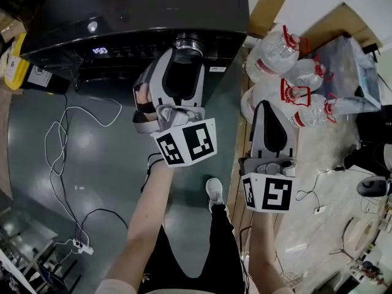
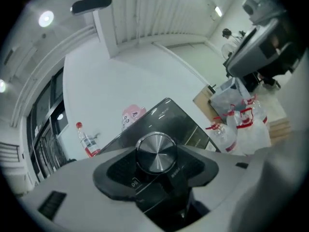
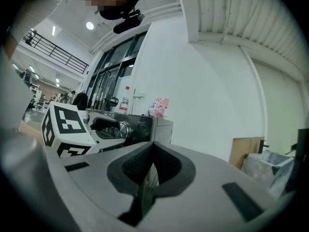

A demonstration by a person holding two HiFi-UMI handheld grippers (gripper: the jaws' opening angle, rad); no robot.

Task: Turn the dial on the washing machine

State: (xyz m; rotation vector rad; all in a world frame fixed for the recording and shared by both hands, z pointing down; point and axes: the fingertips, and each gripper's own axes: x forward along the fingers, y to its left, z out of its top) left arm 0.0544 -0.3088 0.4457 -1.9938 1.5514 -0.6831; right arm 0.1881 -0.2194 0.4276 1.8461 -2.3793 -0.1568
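**Left tongs closed on the dial**

The left tongs (image 1: 184,56) stand wide, yet their pads press on both sides of the dial (image 2: 156,152) — a round metal knob on the washing machine (image 1: 141,5), straight ahead of the jaws. It looks rigid and smooth, perhaps slippery, so the rim is the place to grip. The right tongs (image 3: 153,164) are closed on nothing, well off to the right. Below lies a grey floor (image 1: 104,182) with a white cable (image 1: 60,164) — water bottles (image 1: 277,55) stand near the right tongs.
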